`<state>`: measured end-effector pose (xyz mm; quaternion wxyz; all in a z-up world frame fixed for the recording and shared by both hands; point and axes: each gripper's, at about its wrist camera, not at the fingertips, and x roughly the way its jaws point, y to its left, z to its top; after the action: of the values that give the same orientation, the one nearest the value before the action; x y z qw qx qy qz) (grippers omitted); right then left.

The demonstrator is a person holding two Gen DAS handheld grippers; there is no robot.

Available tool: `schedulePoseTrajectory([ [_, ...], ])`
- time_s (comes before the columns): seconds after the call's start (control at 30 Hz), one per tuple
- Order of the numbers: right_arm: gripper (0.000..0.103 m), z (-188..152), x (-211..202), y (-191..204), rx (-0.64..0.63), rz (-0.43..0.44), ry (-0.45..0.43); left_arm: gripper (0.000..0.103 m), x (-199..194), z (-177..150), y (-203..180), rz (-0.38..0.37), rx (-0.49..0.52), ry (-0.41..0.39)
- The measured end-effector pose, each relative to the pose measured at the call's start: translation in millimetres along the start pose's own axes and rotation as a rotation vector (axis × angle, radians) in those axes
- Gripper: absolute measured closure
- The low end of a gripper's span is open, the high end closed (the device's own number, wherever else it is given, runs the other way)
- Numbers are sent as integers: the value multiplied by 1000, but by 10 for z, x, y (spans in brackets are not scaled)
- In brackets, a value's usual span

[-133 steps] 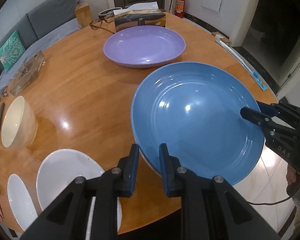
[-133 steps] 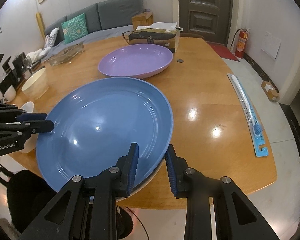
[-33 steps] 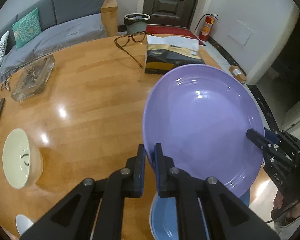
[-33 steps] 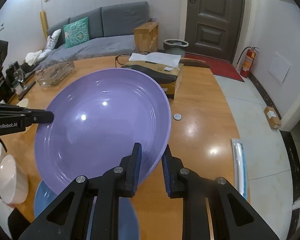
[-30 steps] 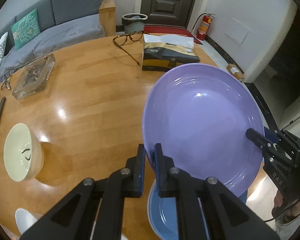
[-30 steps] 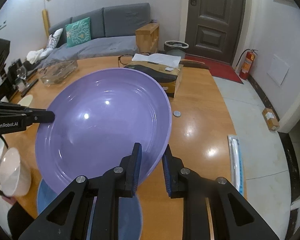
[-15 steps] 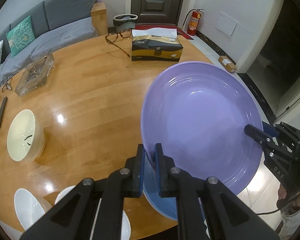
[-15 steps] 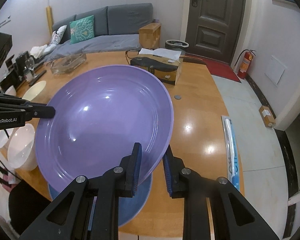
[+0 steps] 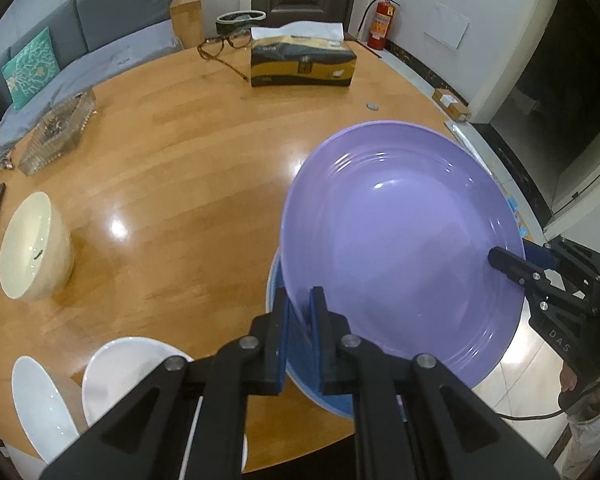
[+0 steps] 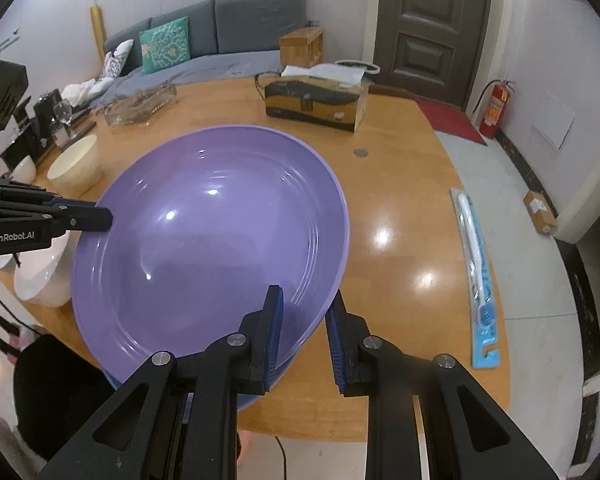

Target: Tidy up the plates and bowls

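A large purple plate (image 9: 400, 240) is held between both grippers, low over a blue plate (image 9: 300, 368) at the table's near edge. My left gripper (image 9: 300, 312) is shut on the purple plate's near rim. My right gripper (image 10: 302, 320) has its fingers a little apart around the opposite rim (image 10: 324, 292). The purple plate fills the right wrist view (image 10: 208, 248) and hides most of the blue plate (image 10: 256, 396). A cream bowl (image 9: 32, 244) lies tilted at the left, and two white bowls (image 9: 132, 368) stand at the near left edge.
A tissue box (image 9: 302, 62) and glasses (image 9: 220, 48) are at the far side of the round wooden table (image 9: 172, 184). A glass tray (image 9: 56, 132) is at far left. A packaged toothbrush (image 10: 476, 264) lies at the right edge. A coin (image 10: 361, 152) lies near the box.
Both grippers have carried the purple plate back toward the near edge and lower, over the blue plate. The right gripper's fingers have parted slightly.
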<state>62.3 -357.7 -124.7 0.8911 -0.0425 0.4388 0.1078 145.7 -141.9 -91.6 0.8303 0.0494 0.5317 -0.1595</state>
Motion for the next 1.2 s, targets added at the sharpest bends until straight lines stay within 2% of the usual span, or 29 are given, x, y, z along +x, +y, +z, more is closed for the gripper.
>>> schedulePoseTrajectory([
  [0.7, 84, -251, 138, 98, -5, 48, 53, 94, 124, -181, 10, 21, 66, 58],
  [1.2, 77, -287, 145, 175, -41, 49, 64, 94, 135, -190, 38, 31, 75, 64],
])
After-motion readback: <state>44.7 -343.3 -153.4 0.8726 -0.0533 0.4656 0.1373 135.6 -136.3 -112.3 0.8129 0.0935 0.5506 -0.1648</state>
